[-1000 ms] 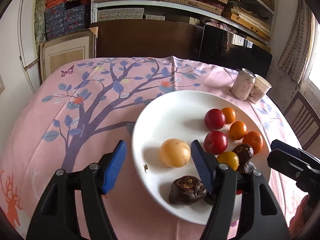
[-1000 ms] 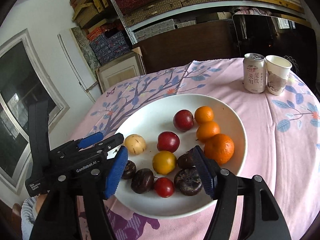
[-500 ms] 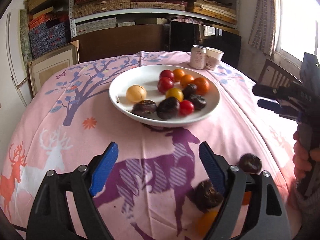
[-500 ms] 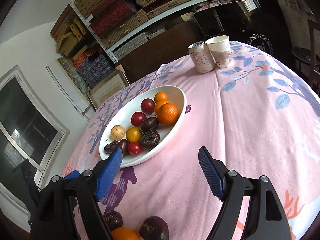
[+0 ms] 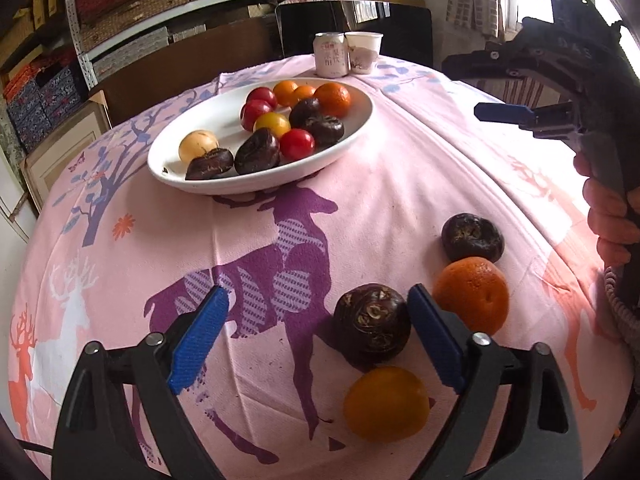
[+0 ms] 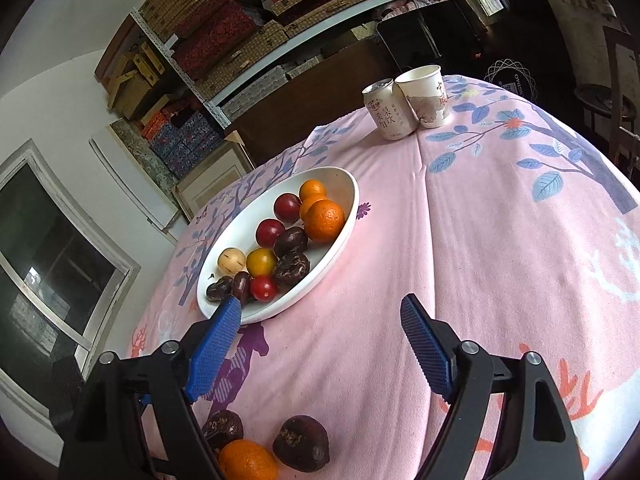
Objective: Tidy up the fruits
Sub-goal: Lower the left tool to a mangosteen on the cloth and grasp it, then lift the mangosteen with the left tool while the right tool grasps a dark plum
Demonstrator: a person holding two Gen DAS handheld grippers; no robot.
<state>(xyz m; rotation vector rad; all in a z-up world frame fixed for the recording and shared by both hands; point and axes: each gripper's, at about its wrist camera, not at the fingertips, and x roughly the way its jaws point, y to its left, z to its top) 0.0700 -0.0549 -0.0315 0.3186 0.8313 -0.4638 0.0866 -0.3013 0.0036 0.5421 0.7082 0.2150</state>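
Opening left gripper (image 5: 316, 334) fingers, right gripper (image 6: 320, 346) released; four loose fruits (image 5: 372, 328), eleven plated (image 5: 256, 152).

You have eleven fruits heaped in the white plate (image 5: 352, 136). On the bench near you lie two dark wrinkled fruits (image 5: 372, 322), a mandarin (image 5: 472, 294) and a smooth orange fruit (image 5: 386, 402), clustered together.

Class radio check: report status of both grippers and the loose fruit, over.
Left gripper opening, nothing gripped; right gripper open, empty. Four loose fruits on tablecloth; dark fruit beside left pad. White plate path unobstructed.
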